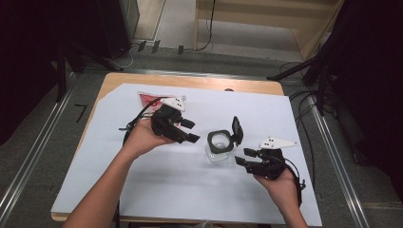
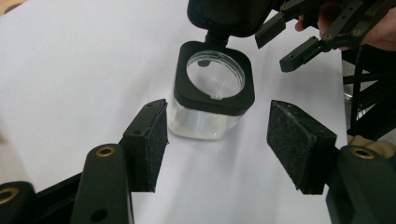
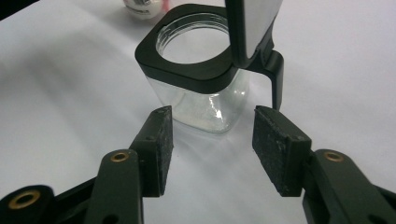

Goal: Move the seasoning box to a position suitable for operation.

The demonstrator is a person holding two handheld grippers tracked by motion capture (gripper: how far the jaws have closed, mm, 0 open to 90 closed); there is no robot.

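Clear jar [image 1: 220, 145] w/ flipped-up lid [image 1: 237, 129] mid-counter [image 1: 142, 185], between left gripper [image 1: 188, 130] and right gripper [image 1: 244, 156]. Red packet [image 1: 147, 99] seen from high view. Both jaws released, palms up, angled toward jar.

Standing on the white sheet [image 1: 157, 180]: jar [image 1: 219, 147] between left gripper [image 1: 187, 130] and right gripper [image 1: 244, 157]; pouch [image 1: 148, 99] lying behind the left one.
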